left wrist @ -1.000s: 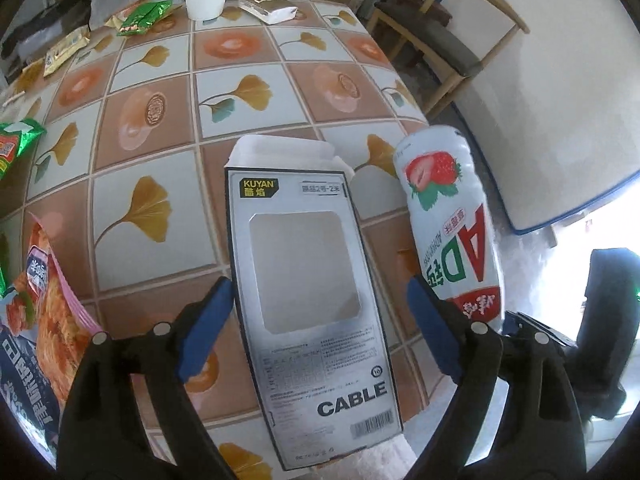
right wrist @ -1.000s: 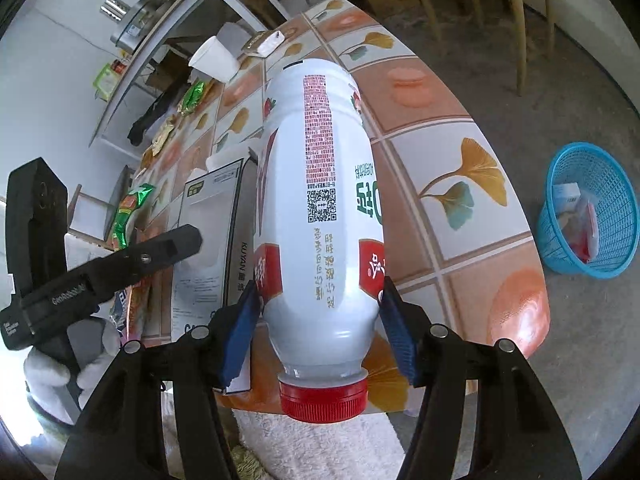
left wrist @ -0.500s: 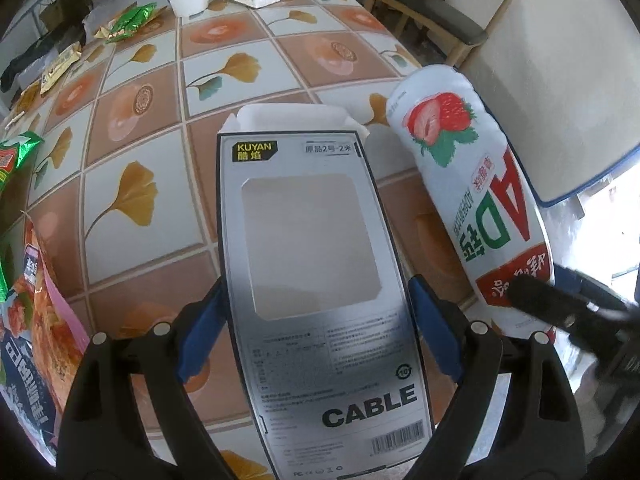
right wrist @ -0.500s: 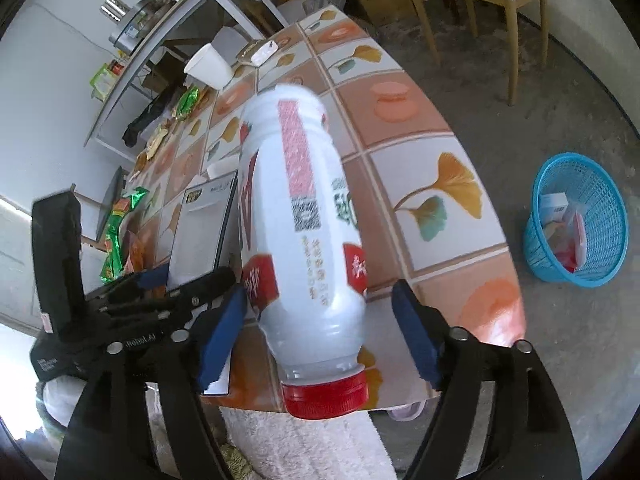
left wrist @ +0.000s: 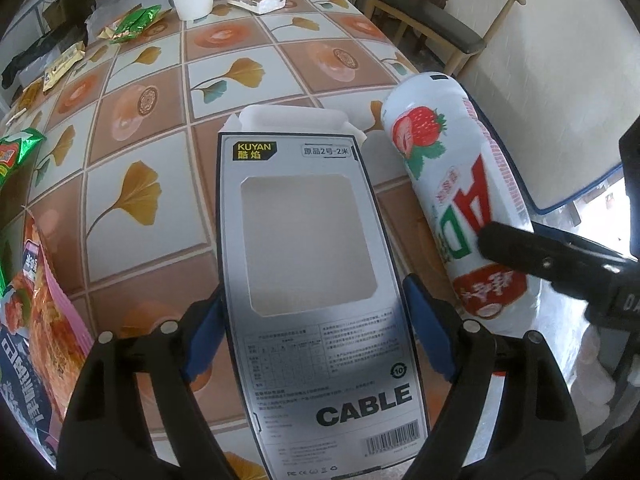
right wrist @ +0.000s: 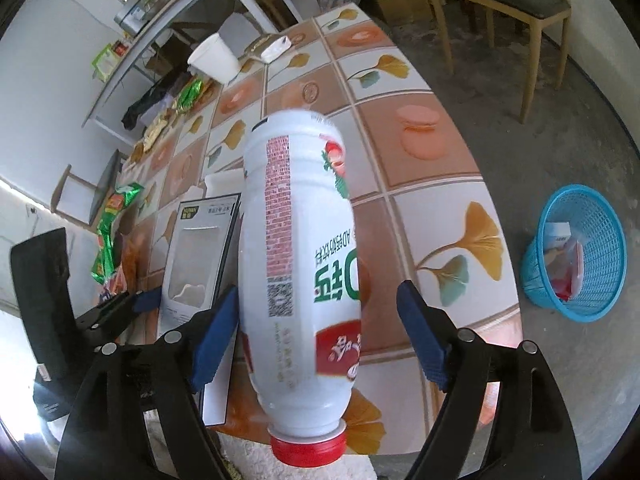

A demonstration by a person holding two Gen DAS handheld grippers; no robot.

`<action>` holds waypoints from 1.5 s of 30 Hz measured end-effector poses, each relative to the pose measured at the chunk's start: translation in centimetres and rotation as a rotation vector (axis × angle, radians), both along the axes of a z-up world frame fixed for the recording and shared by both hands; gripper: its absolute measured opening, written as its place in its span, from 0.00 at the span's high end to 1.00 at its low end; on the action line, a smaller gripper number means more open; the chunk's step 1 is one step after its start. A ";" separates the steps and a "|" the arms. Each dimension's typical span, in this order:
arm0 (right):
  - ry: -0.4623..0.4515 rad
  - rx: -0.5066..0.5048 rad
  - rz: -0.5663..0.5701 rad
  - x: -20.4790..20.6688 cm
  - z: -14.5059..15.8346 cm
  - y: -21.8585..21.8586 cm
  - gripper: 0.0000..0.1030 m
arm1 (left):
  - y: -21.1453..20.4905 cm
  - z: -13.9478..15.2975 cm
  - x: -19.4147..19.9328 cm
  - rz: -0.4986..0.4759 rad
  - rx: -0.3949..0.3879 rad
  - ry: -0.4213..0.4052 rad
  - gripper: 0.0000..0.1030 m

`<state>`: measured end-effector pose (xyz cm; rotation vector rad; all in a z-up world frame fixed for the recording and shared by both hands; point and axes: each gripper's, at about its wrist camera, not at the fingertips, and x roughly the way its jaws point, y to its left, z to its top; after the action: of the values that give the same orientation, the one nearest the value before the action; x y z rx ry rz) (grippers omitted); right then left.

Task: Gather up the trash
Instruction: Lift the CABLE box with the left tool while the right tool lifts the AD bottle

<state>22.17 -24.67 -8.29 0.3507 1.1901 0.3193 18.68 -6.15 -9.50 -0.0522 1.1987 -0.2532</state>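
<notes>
The right gripper (right wrist: 318, 338) is seen w/ jaws that have just been opening: in the earlier frame both blue pads pinched the white bottle (right wrist: 298, 276) near its red cap; now the right-hand pad stands clear of it w/ a plain gap, while the left-hand pad is still at or against the bottle's side. The bottle, upright-ish and gripped before, is now tilted, cap end hanging past the table's near edge, base toward the table's middle. Whether it rests on the table (right wrist: 432, 168) can't be told.

The left gripper (left wrist: 312, 334) has closed a little around the cable box (left wrist: 308, 264): earlier both pads stood apart from the box's long edges; now they sit at those edges, the right one maybe w/ a sliver of gap, so a firm grip can't be confirmed. The box lies flat at the near edge, just left of the bottle.

The blue basket (right wrist: 576, 256) is seen on the floor, right of the table, unchanged, w/ trash inside.
</notes>
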 end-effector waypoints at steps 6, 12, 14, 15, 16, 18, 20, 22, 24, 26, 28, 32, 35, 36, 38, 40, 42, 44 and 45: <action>0.027 0.024 -0.023 -0.1 -0.8 0.2 0.26 | 0.2 0.1 -0.2 0.008 -0.009 -0.003 0.24; 0.044 0.129 -0.049 -0.4 -1.1 -0.4 0.44 | 0.3 0.1 -0.3 0.010 -0.021 -0.002 0.24; 0.035 0.130 -0.074 -0.5 -0.9 -0.7 0.45 | 0.2 0.2 -0.4 0.010 -0.023 -0.007 0.24; 0.030 0.130 -0.082 -0.6 -0.8 -0.8 0.45 | 0.2 0.2 -0.4 0.010 -0.024 -0.010 0.24; 0.029 0.134 -0.088 -0.7 -0.8 -1.0 0.45 | 0.2 0.3 -0.5 0.009 -0.025 -0.012 0.24; 0.024 0.151 -0.098 -1.0 -0.7 -1.3 0.45 | 0.2 0.4 -0.6 0.008 -0.025 -0.017 0.24; 0.020 0.155 -0.107 -1.1 -0.6 -1.5 0.45 | 0.1 0.6 -0.6 0.007 -0.024 -0.024 0.24; 0.016 0.162 -0.117 -1.3 -0.5 -1.9 0.45 | 0.0 0.8 -0.6 0.004 -0.023 -0.032 0.24; 0.011 0.171 -0.126 -1.4 -0.4 -2.2 0.45 | -0.2 1.1 -0.8 0.002 -0.025 -0.040 0.24; 0.003 0.175 -0.135 -1.5 -0.1 -2.5 0.45 | -0.3 1.4 -0.8 0.000 -0.025 -0.049 0.24; -0.003 0.179 -0.143 -1.6 0.2 -2.8 0.45 | -0.4 1.7 -0.8 -0.004 -0.026 -0.056 0.24; -0.014 0.183 -0.156 -1.9 0.5 -3.3 0.45 | -0.7 2.3 -0.8 -0.013 -0.023 -0.078 0.24; -0.020 0.189 -0.164 -2.1 0.7 -3.7 0.45 | -1.0 2.6 -0.8 -0.018 -0.021 -0.089 0.24; -0.020 0.190 -0.166 -2.1 0.7 -3.8 0.45 | -1.0 2.7 -0.8 -0.019 -0.019 -0.092 0.24; -0.022 0.193 -0.170 -2.1 0.8 -4.0 0.45 | -1.2 2.9 -1.0 -0.021 -0.016 -0.099 0.24; -0.024 0.196 -0.172 -2.2 0.8 -4.2 0.45 | -1.3 3.1 -1.1 -0.023 -0.013 -0.106 0.24; -0.027 0.197 -0.174 -2.2 0.9 -4.2 0.45 | -1.4 3.3 -1.3 -0.024 -0.012 -0.113 0.24; -0.030 0.200 -0.175 -2.4 1.0 -4.4 0.45 | -1.6 3.6 -1.4 -0.027 -0.007 -0.121 0.24; -0.031 0.201 -0.176 -2.4 1.0 -4.5 0.45 | -1.7 3.7 -1.4 -0.030 -0.005 -0.126 0.24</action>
<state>19.74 -29.14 -7.30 0.6197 1.0906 0.2902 17.25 -7.81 -5.79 -0.0223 1.0737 -0.2819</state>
